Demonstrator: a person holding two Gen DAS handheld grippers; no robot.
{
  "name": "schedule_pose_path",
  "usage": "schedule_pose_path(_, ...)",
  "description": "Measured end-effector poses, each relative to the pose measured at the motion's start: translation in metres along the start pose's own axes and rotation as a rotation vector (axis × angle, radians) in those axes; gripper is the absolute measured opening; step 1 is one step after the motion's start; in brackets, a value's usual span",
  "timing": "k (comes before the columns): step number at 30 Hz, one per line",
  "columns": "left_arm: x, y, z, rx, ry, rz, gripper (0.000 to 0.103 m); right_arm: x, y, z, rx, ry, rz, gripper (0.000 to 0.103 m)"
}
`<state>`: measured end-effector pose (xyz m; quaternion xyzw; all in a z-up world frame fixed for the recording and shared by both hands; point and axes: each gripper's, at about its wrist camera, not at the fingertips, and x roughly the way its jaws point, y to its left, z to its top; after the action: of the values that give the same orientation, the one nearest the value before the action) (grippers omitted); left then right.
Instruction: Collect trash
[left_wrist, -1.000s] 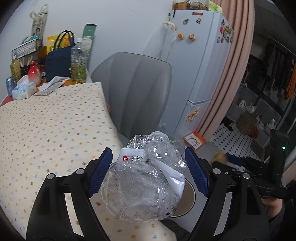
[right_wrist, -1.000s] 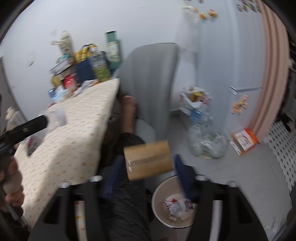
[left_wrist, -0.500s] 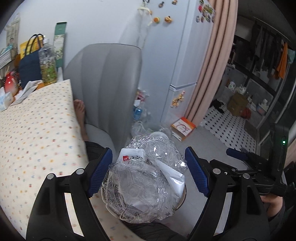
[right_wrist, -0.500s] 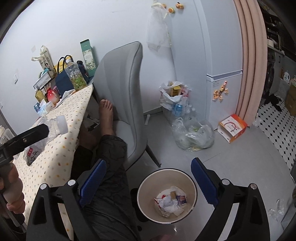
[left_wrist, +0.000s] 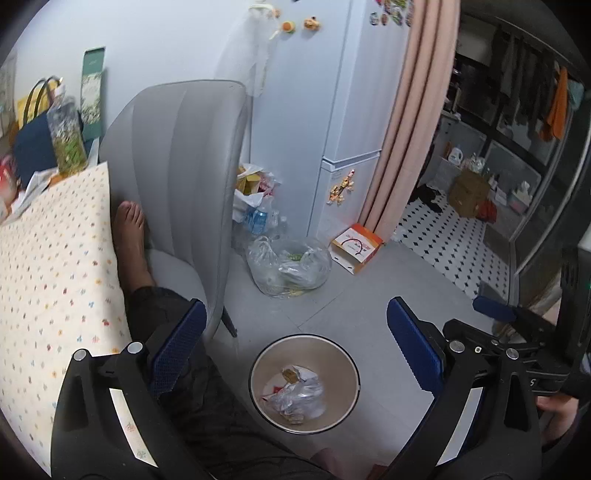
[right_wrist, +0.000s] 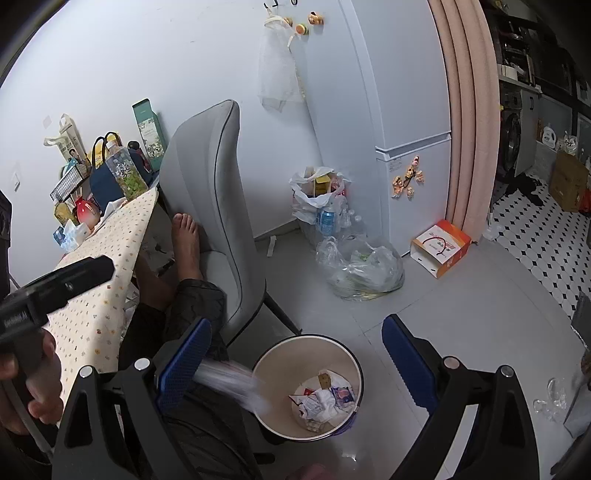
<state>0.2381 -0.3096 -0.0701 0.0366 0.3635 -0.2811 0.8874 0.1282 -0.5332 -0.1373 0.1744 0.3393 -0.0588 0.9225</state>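
Observation:
A round beige bin (left_wrist: 332, 354) stands on the grey floor, directly below both grippers. My left gripper (left_wrist: 293, 306) hangs over it; its jaws are opening and nothing is between them. A crushed clear plastic bottle (left_wrist: 299, 397) lies in the bin among paper scraps. In the right wrist view the bottle (right_wrist: 229, 382) is a pale blur dropping over the left side of the bin (right_wrist: 288, 358). My right gripper (right_wrist: 297, 321) is open and empty above the bin. Each gripper also shows at the edge of the other's view.
A grey chair (left_wrist: 177, 166) stands left of the bin, with a person's leg and bare foot (left_wrist: 129, 229) on its seat. A table with a dotted cloth (left_wrist: 48, 266) is further left. Clear trash bags (left_wrist: 288, 266), an orange-white box (left_wrist: 356, 247) and a fridge (left_wrist: 332, 110) stand behind.
The left gripper has opened and the crushed bottle has dropped into the bin. The right gripper let go of a brown box earlier. Both views swung from the table towards the bin.

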Motion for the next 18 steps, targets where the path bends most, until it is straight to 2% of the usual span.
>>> schedule_pose_path(9,-0.027,0.034,-0.004,-0.077,-0.02,0.048,0.097,0.005,0.018,-0.002,-0.025,0.009,0.036,0.092)
schedule_pose_path(18,-0.064,0.064,-0.008,-0.143,-0.063,0.076,0.097,-0.013,0.041,0.004,-0.066,-0.02,0.063,0.094)
